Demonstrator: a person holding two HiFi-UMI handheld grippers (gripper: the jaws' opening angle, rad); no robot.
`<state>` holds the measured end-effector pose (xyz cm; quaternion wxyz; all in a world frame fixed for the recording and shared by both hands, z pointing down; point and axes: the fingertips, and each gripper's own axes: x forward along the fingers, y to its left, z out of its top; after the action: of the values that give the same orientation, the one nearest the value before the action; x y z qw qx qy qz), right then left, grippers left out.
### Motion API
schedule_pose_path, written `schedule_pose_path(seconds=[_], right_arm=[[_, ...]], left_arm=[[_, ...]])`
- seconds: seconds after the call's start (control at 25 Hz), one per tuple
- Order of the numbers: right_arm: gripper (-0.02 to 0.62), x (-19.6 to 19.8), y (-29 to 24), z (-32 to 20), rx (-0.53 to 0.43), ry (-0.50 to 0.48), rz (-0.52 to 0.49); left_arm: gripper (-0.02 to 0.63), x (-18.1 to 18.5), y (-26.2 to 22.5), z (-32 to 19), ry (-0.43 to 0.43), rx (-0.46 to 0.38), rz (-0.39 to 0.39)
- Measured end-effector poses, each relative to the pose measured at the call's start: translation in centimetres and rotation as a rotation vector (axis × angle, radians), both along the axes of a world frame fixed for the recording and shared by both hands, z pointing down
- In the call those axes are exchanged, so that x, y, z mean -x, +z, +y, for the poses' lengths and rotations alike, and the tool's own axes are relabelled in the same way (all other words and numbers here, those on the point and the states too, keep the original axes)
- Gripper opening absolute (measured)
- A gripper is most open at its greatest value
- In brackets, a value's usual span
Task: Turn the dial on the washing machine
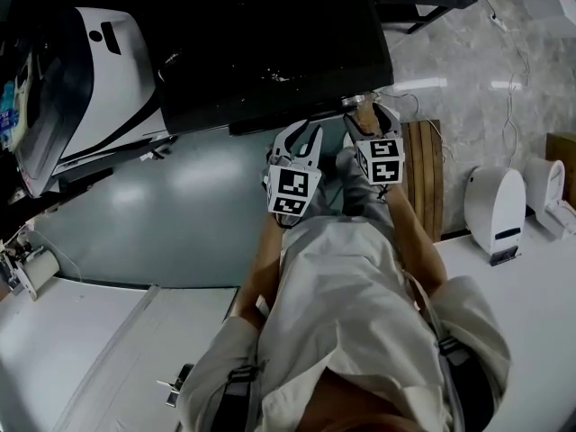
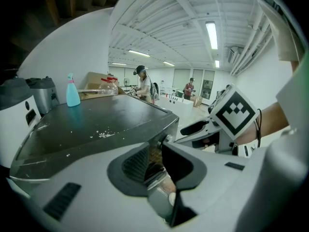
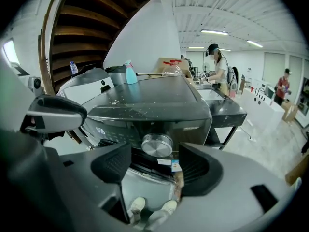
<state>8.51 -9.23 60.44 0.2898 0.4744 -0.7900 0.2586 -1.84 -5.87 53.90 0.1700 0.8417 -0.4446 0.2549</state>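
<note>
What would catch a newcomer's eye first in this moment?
The silver dial on the front of the dark washing machine, seen between the open jaws of the right tool, which do not touch it. Then the blue spray bottle upright on the machine's top, at its far edge.

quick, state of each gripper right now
left gripper: slightly open, holding nothing
right gripper: open, empty; washing machine dial ahead, not gripped

Dark washing machine top [image 3: 159, 96] carrying a blue spray bottle [image 3: 130, 74] at its back, white specks [image 3: 116, 102] scattered nearer the front.
</note>
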Motion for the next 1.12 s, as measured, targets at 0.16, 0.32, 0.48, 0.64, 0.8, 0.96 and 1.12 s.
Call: schedule_pose_path(seconds=[0.16,0.32,0.48,0.64,0.8,0.96,1.12], right_arm=[[0.308,0.0,0.9,-0.4,-0.005,0.006,0.016],[0.324,0.3,1.6,-0.8,-0.014,0.013,0.029],[0.331,0.3,2.2,-1.0,-0.024,0.017,0.042],[0.333,0.5,2.7,-1.3,-0.038,0.021,0.079],[0.333,0.9,2.9,-1.6,-0.048,0.015,0.091],[0.333,1.3,3.4,-1.6,-0.049,0.012,0.090],[0.322,1.4,3.8,-1.8,-0.031,0.046,0.085]], left_arm=[[0.089,0.1,0.9,0.1,-0.007,0.010,0.006],[0.089,0.3,1.6,0.0,-0.011,0.019,0.011],[0.089,0.5,2.2,0.1,-0.019,0.029,0.017],[0.089,0.6,2.6,0.2,-0.022,0.034,0.022],[0.089,0.7,2.7,0.2,-0.023,0.036,0.023],[0.089,0.8,2.7,0.2,-0.023,0.035,0.021],[0.089,0.9,2.6,0.3,-0.022,0.035,0.020]])
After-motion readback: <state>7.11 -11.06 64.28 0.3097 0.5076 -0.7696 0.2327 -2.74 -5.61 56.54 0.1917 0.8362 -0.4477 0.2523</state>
